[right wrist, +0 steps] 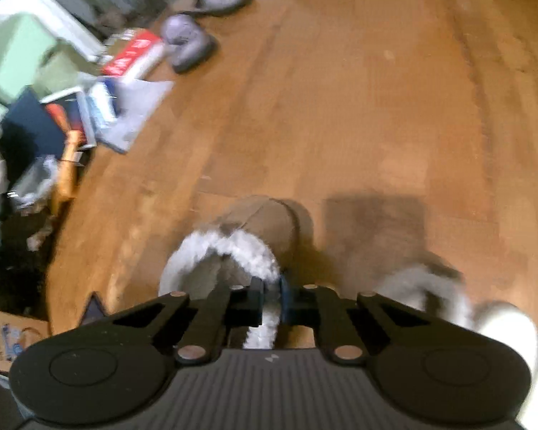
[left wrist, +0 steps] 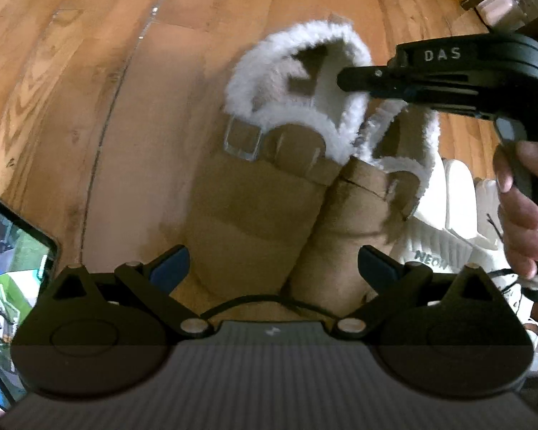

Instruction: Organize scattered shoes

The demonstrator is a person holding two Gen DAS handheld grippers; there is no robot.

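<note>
Right gripper [right wrist: 272,299]: jaws narrowed onto the fleece collar of 1 tan clog [right wrist: 247,251], pads pressing the trim. Left gripper [left wrist: 273,268]: jaws wide, empty, hovering over both clogs. Second tan clog [left wrist: 251,193] lies touching it on the wood floor [left wrist: 72,71]. 2 grey slippers [right wrist: 190,41] at 11 o'clock, well apart.

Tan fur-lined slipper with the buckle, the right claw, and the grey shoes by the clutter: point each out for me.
Tan slipper [left wrist: 254,193], left wrist view, on its suede upper below the buckle.
Right claw [right wrist: 272,299], right wrist view, between its fingertips, at the slipper's fur rim.
Grey shoes [right wrist: 188,41], right wrist view, on the nearer shoe's upper.
</note>
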